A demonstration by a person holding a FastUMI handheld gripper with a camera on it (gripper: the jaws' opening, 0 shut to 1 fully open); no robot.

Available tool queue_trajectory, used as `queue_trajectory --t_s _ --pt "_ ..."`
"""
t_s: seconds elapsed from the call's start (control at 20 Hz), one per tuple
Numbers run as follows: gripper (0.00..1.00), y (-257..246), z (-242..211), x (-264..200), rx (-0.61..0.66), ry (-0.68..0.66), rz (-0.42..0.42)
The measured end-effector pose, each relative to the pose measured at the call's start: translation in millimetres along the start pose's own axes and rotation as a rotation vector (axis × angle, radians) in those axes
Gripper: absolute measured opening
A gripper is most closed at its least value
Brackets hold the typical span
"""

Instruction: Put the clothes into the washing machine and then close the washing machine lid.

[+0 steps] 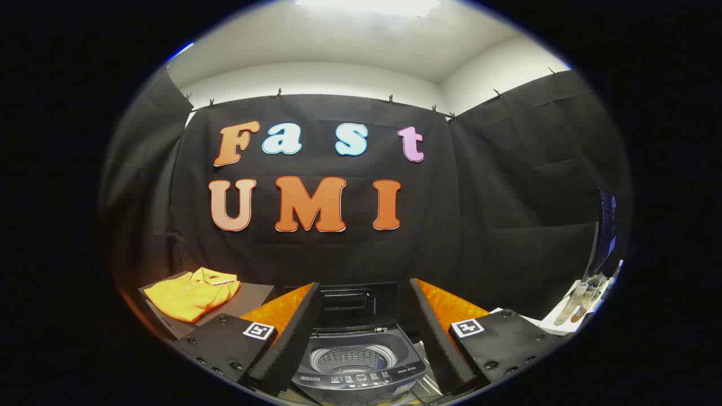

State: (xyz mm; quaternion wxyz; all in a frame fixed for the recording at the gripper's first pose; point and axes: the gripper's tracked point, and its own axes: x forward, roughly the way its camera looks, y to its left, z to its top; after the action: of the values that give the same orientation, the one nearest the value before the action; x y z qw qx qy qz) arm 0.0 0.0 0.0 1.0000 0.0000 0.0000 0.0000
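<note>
Your gripper (361, 344) hangs open and empty over the washing machine (358, 366); the orange shirt (192, 296) lies lower left, beyond the left finger.

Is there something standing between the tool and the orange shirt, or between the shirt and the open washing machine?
Nothing visible does. The tool is open and empty. The orange shirt lies folded on a dark surface beyond its left finger. The washing machine sits between the fingers, lid raised, drum open.
</note>
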Motion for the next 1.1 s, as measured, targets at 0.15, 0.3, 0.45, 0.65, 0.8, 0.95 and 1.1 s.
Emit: queue_trajectory --t_s 0.15,0.3,0.45,0.65,0.8,0.95,1.1 --pt "0.98 0.0 -0.5 0.4 0.001 0.002 -0.002" --pt "0.98 -1.7 -1.5 0.9 0.004 0.003 -0.004" --pt "0.98 -2.7 -2.5 -0.3 0.003 0.007 -0.006" --pt "0.98 -1.9 -0.9 -1.3 0.001 0.005 -0.008" --pt "0.98 -1.2 -0.1 -1.6 0.001 0.002 -0.008" --pt "0.98 -0.9 -1.4 -1.4 0.002 0.002 -0.007" --pt "0.98 -2.6 0.8 -3.7 0.005 -0.003 -0.015"
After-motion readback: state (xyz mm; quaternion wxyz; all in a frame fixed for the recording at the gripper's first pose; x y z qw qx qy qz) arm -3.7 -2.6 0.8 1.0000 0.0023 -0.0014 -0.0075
